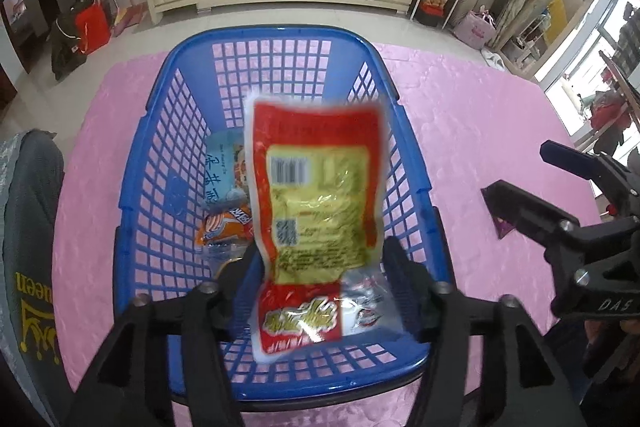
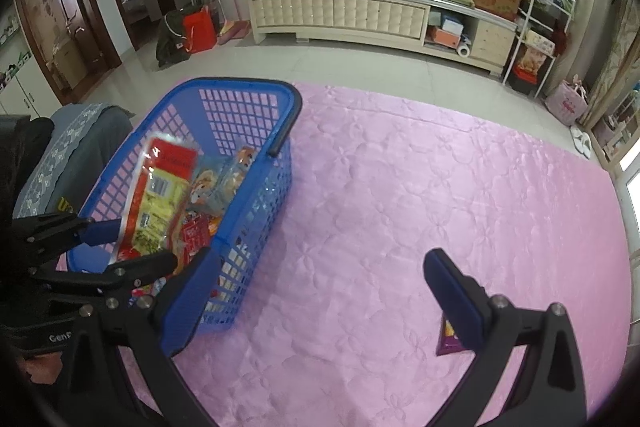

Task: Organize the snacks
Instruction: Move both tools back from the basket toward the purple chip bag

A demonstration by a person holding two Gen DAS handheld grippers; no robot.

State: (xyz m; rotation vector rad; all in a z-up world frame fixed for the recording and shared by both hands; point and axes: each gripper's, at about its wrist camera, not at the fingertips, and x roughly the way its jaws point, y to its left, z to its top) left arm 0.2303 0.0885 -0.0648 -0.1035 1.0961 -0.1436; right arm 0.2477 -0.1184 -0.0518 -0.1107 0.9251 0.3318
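Left gripper [image 1: 320,267] open over the basket [image 1: 136,163]; red packet [image 1: 320,195] sits between its fingers, looks just released, blurred. Right gripper [image 2: 320,279] open, empty. Drop step. Next: right takes purple packet [image 2: 450,341] on the mat.

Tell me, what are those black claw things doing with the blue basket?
A person is tidying snacks into the basket, which sits on a pink mat. The left tool is open over the basket, and a red-and-yellow packet sits blurred between its fingers, apparently dropping in. Other snacks, such as a pale blue packet, already lie inside. The right tool is open too, holding nothing, near a purple packet on the mat, probably next.
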